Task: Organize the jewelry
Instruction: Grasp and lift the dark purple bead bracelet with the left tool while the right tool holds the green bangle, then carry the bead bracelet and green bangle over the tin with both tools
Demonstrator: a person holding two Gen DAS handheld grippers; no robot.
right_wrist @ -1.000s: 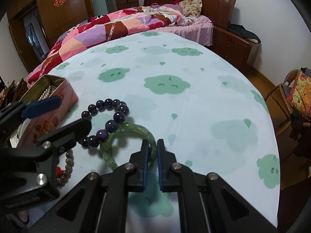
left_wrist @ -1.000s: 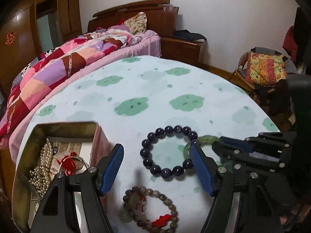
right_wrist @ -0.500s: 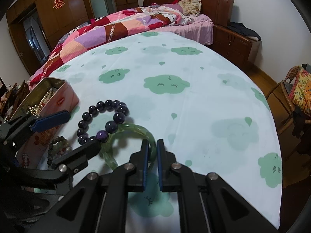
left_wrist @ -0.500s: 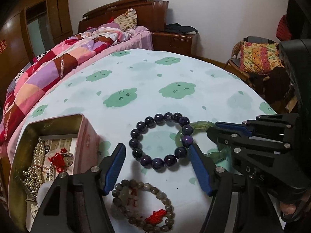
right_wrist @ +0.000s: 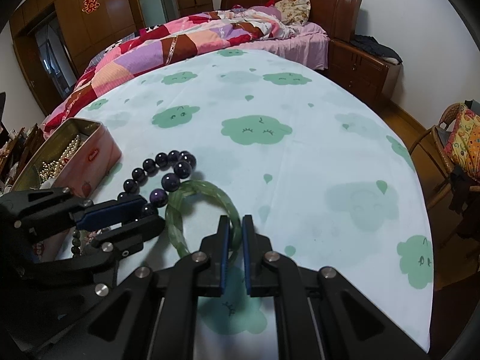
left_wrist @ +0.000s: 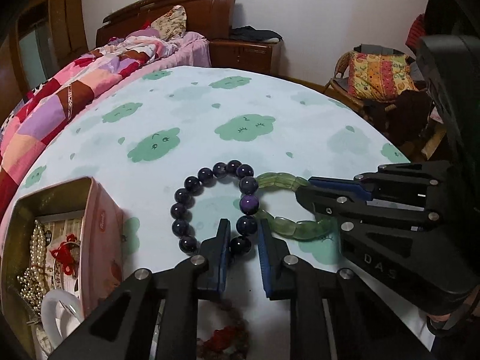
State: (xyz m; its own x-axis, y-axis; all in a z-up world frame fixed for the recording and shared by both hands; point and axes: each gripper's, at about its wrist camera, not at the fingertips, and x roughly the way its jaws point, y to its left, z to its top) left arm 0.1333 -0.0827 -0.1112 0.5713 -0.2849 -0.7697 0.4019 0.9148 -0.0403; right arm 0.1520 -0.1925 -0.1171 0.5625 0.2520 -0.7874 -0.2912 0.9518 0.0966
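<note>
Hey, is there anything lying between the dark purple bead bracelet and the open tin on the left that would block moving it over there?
Nothing visible blocks it. The purple bead bracelet, pinched by the left gripper, has bare cloud-print cloth between it and the tin. Its far side touches or overlaps the green bracelet held by the right gripper.

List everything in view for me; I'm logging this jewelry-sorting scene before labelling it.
Beaded bracelet: one, dark purple, on tablecloth, between left fingers.
Green bangle: one, translucent green, overlapping the purple beads.
Mixed-bead bracelet: one, grey-brown with red, under left gripper.
Tin box: one, pink, left, holding pearls.
Tablecloth: one, pale, green clouds.
Bed: one, patchwork quilt, behind.
Left gripper: closed on purple bead.
Right gripper: closed on bangle.
</note>
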